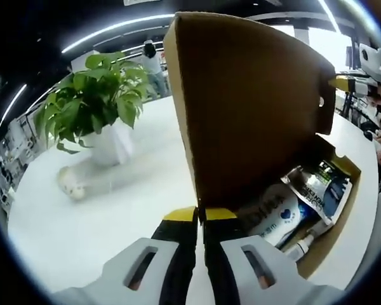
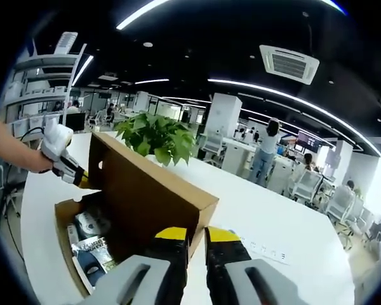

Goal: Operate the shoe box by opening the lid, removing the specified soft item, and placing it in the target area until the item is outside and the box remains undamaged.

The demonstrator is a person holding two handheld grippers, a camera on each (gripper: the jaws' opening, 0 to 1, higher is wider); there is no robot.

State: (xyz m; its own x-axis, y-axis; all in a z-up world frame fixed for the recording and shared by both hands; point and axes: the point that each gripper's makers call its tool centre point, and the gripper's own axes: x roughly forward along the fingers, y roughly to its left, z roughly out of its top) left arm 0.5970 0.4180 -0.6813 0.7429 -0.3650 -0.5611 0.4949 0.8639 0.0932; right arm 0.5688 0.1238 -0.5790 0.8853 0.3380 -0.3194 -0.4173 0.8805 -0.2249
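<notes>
Two grippers hold the raised lid [image 1: 254,108] of a brown cardboard shoe box [image 2: 66,213] that sits on a white table [image 1: 101,216]. In the left gripper view, the left gripper [image 1: 201,214] has its yellow-tipped jaws nearly together at the lid's lower corner, apparently pinching the cardboard edge, though the contact itself is hard to make out. In the right gripper view, the right gripper [image 2: 197,234] stands with its jaws slightly apart at the near edge of the lid, and whether it grips the card cannot be told. Far to the left in that view a hand [image 2: 25,155] holds the left gripper against the lid's far end. Inside the open box lie soft packets [image 1: 276,213], white and blue, with a printed pouch [image 1: 320,184] beside them. A potted plant [image 1: 92,105] stands on the table beyond the box.
</notes>
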